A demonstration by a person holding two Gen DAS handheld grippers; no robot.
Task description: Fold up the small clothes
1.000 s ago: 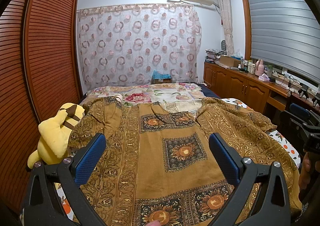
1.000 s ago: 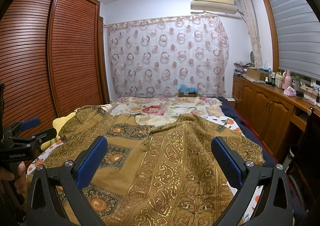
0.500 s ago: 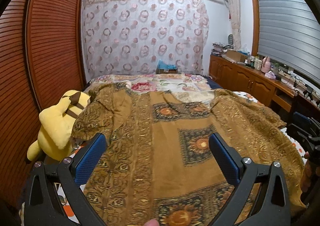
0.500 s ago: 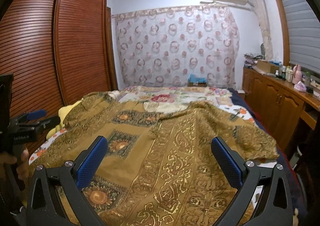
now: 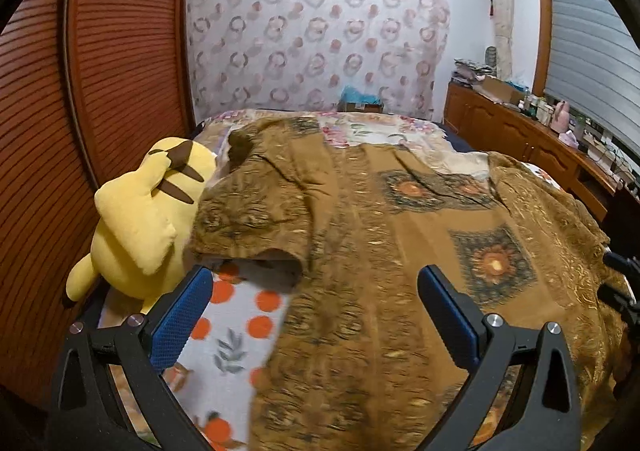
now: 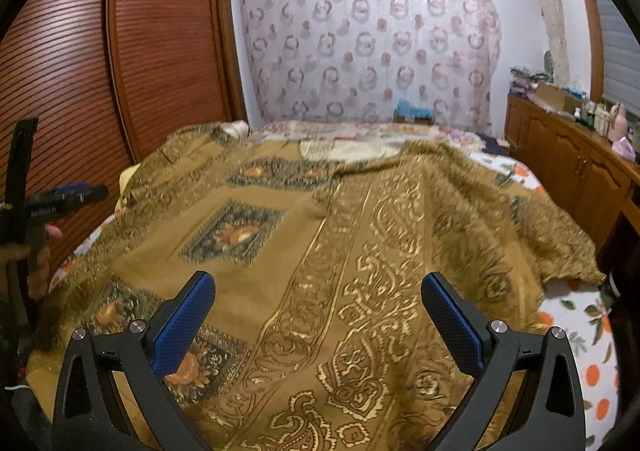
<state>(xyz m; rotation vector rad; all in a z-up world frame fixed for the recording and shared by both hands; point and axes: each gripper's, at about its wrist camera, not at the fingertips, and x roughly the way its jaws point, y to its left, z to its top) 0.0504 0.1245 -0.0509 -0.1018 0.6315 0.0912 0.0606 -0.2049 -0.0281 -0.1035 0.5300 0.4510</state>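
Since a second ago the left gripper (image 5: pixel 316 315) has swung toward the wardrobe side, so the shirt's (image 5: pixel 384 251) left sleeve (image 5: pixel 252 227) and the yellow plush toy (image 5: pixel 148 219) now sit larger in its view. The brown patterned shirt lies spread flat across the bed, its sleeve resting against the toy, the orange-dotted sheet (image 5: pixel 236 327) bare below it. Both grippers hover above the cloth with jaws spread wide, holding nothing — the right gripper (image 6: pixel 318 315) over the shirt's gold-scrolled side (image 6: pixel 376 291). A louvred wardrobe (image 6: pixel 160 35) stands to the left — a low wooden cabinet (image 6: pixel 572 167) to the right.
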